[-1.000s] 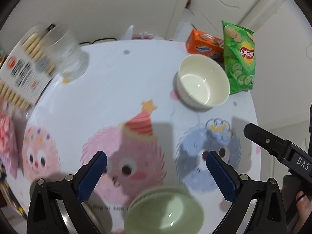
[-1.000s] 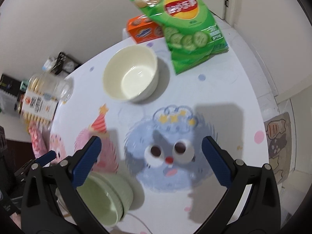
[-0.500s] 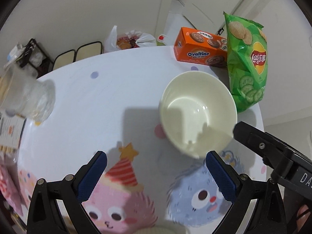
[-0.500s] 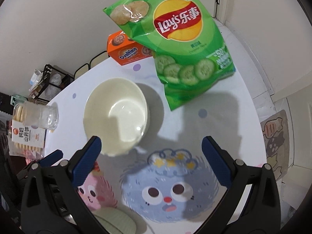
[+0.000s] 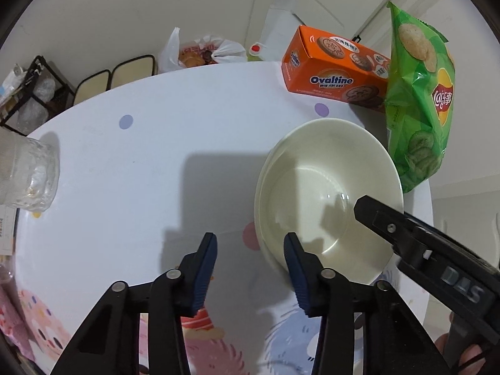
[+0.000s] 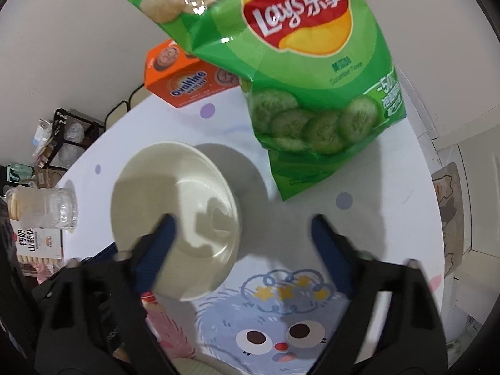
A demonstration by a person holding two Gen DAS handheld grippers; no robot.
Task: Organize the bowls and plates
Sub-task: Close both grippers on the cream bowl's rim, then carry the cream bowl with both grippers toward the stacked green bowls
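A round white tabletop [image 5: 156, 162] printed with cartoon monsters is seen against pale walls. A cream bowl [image 5: 328, 197] stands right of centre, near an orange Ovaltine box [image 5: 334, 72] and a green Lay's bag [image 6: 300, 72]; a glass jar [image 5: 28, 175] lies at the left edge. Both grippers are pointed steeply down. The left gripper [image 5: 250, 268] is closing astride the bowl's near rim, not yet clamped. The right gripper [image 6: 240, 250] is closing, one finger inside the bowl.

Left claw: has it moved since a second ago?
Yes. The left claw advanced across the table from the green bowl to the cream bowl, jaws closing astride its rim.
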